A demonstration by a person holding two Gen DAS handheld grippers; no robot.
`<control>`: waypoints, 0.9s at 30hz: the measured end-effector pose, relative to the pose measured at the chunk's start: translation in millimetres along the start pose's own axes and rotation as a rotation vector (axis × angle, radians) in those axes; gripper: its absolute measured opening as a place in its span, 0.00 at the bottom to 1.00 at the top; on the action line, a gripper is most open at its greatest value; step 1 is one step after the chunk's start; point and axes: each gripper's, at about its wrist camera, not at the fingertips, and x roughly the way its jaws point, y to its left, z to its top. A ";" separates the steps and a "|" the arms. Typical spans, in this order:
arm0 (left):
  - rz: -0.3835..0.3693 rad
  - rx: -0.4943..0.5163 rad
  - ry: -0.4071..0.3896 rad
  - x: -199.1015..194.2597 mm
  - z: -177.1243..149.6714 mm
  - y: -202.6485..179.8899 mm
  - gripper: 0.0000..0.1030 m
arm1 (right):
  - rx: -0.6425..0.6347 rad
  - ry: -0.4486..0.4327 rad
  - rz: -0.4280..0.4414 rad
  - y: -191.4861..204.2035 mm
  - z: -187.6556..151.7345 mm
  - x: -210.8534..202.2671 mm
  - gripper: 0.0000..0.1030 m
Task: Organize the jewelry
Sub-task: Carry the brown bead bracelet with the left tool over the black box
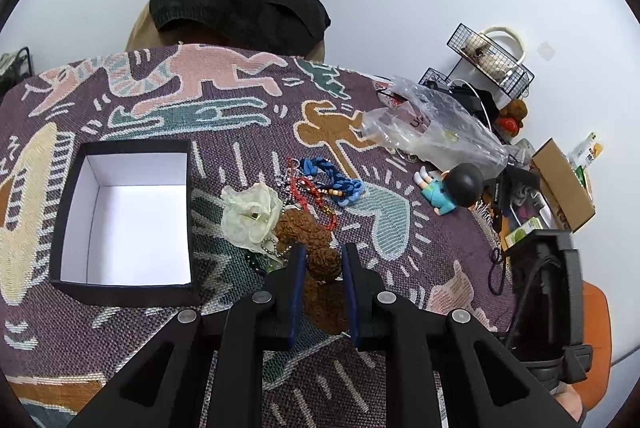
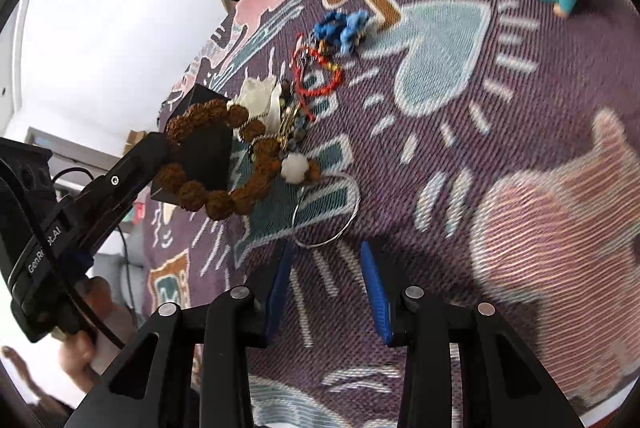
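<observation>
Your left gripper [image 1: 323, 253] clenched on the brown bead bracelet [image 1: 316, 248], lifted beside the open black box [image 1: 124, 220], your right gripper [image 2: 326, 252] released, its jaws apart over the patterned cloth [image 2: 500, 148], a thin wire ring [image 2: 326, 210] just ahead of its tips.

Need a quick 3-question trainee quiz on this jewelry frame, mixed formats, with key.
1. True or false: the black box is empty.
2. The left gripper holds: A red cord, B brown bead bracelet, C blue chain.
3. Fill in: the right gripper has its fingers ___, near the silver hoop lying on the cloth.
Key: 1 true; 2 B; 3 open.
</observation>
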 end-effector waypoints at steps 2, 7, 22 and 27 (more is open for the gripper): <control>-0.004 0.001 0.003 0.2 -1.6 -0.4 0.18 | 0.034 -0.003 0.027 -2.7 -0.7 5.7 0.36; -0.007 -0.005 -0.002 -3.0 -3.5 1.1 0.18 | 0.103 -0.035 0.051 -5.1 3.6 8.7 0.35; -0.004 0.032 -0.070 -36.8 9.8 -12.4 0.18 | 0.031 -0.152 0.087 20.0 7.7 -31.8 0.04; 0.012 0.058 -0.098 -51.3 20.0 -18.2 0.18 | -0.012 -0.200 0.076 32.4 8.0 -50.2 0.04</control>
